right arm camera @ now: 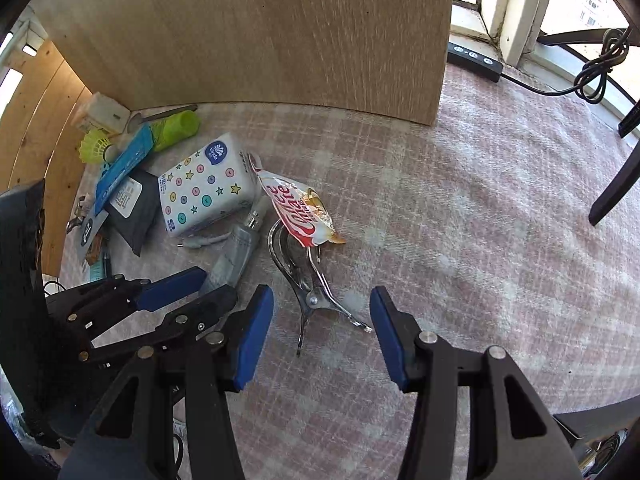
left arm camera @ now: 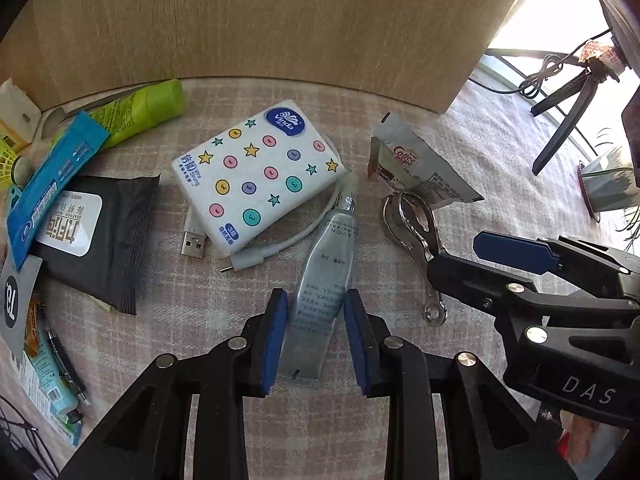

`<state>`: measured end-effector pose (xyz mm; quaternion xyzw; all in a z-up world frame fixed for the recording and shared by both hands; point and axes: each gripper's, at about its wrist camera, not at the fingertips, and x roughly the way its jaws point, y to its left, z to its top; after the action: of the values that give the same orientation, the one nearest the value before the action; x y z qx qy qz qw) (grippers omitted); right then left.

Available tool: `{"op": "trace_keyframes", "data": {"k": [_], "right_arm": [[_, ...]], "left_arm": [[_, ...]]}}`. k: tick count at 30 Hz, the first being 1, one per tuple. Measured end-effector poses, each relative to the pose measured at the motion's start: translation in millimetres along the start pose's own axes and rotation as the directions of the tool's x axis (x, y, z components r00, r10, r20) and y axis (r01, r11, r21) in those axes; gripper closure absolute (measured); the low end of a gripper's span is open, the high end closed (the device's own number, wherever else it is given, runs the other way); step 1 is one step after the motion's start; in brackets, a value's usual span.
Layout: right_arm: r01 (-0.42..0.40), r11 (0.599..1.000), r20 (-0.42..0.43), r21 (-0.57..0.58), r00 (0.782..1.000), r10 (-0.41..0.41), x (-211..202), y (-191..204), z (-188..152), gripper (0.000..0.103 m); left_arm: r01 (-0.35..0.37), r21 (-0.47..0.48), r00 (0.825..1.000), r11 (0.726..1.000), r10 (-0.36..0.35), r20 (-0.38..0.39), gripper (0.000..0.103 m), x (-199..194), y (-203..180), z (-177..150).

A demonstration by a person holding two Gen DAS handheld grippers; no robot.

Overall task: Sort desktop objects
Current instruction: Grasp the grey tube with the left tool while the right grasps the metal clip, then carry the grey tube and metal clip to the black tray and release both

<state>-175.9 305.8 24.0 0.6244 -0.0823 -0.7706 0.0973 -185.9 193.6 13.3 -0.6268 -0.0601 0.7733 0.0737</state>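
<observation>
From the left wrist camera, the left gripper (left arm camera: 316, 340) sits low over the pink-and-white checked tablecloth (left arm camera: 200, 340), its blue-padded jaws parted narrowly on either side of the flat crimped end of a silver squeeze tube printed "AVON" (left arm camera: 326, 276). The pads lie just beside the tube's edges; whether they press on it cannot be told. The tube's cap end points away toward a white tissue pack dotted with coloured circles and stars (left arm camera: 258, 172), and a white USB cable (left arm camera: 236, 254) curls from under that pack. To the right lie a torn grey "Coffee mate" sachet (left arm camera: 416, 168) and, touching its near edge, a shiny metal clamp tool (left arm camera: 416, 236). On the left are a black wet-wipe packet with a white label (left arm camera: 100, 232), a long blue box (left arm camera: 52, 188) leaning across it, and a lime-green tube (left arm camera: 140, 114) against the wooden panel (left arm camera: 260, 20). The right gripper (left arm camera: 472, 256) reaches in from the right edge, one finger over the clamp's handles.

From the right wrist camera, the right gripper (right arm camera: 322, 336) hangs with its jaws spread wide and nothing between them, above the metal clamp tool (right arm camera: 308, 280) on the cloth. The sachet (right arm camera: 304, 212) shows its red-and-white face here, resting on the clamp's loops. The left gripper (right arm camera: 208, 286) appears at the left, with the silver tube (right arm camera: 236, 256) between its fingers, beside the tissue pack (right arm camera: 204, 192). A yellow-green shuttlecock (right arm camera: 96, 148) sits by the panel.
</observation>
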Motion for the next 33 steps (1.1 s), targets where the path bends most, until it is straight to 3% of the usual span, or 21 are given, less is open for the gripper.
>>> {"op": "trace_keyframes", "data": {"k": [3, 10, 20, 25, 29, 30, 32, 33], "right_arm": [[0.012, 1.000, -0.002, 0.000, 1.000, -0.012, 6, 2, 1, 0.056], [0.053, 0.998, 0.003, 0.016, 0.999, -0.053, 13, 0, -6, 0.080], [0.015, 0.997, 0.047, 0.072, 0.999, -0.018, -6, -8, -68, 0.082], [-0.019, 0.988, 0.093, 0.151, 0.996, 0.005, -22, -20, -104, 0.082], [-0.051, 0.977, 0.150, 0.207, 0.988, 0.020, -42, -30, -129, 0.083], [-0.056, 0.976, 0.156, 0.211, 0.987, 0.022, -46, -31, -133, 0.083], [-0.043, 0.977, 0.146, 0.208, 0.989, 0.013, -51, -48, -138, 0.084], [-0.033, 0.978, 0.144, 0.206, 0.990, 0.003, -52, -45, -138, 0.084]], "left_arm": [[-0.011, 0.015, 1.000, 1.000, 0.011, 0.012, 0.076, 1, -2, 0], [-0.027, 0.020, 0.999, 0.999, 0.027, 0.022, 0.077, 4, -8, 2], [-0.018, 0.008, 0.999, 1.000, 0.017, 0.040, 0.079, -4, -20, -35], [0.034, -0.059, 0.999, 0.998, -0.032, 0.034, 0.081, -9, -18, -61], [0.055, -0.094, 0.997, 0.994, -0.050, 0.056, 0.096, -22, -18, -74], [0.051, -0.081, 0.997, 0.995, -0.046, 0.060, 0.096, -22, -21, -74], [-0.053, -0.039, 0.997, 0.998, 0.055, 0.051, 0.099, -15, -25, -74], [-0.051, -0.046, 0.997, 0.998, 0.053, 0.052, 0.099, -13, -24, -72]]}}
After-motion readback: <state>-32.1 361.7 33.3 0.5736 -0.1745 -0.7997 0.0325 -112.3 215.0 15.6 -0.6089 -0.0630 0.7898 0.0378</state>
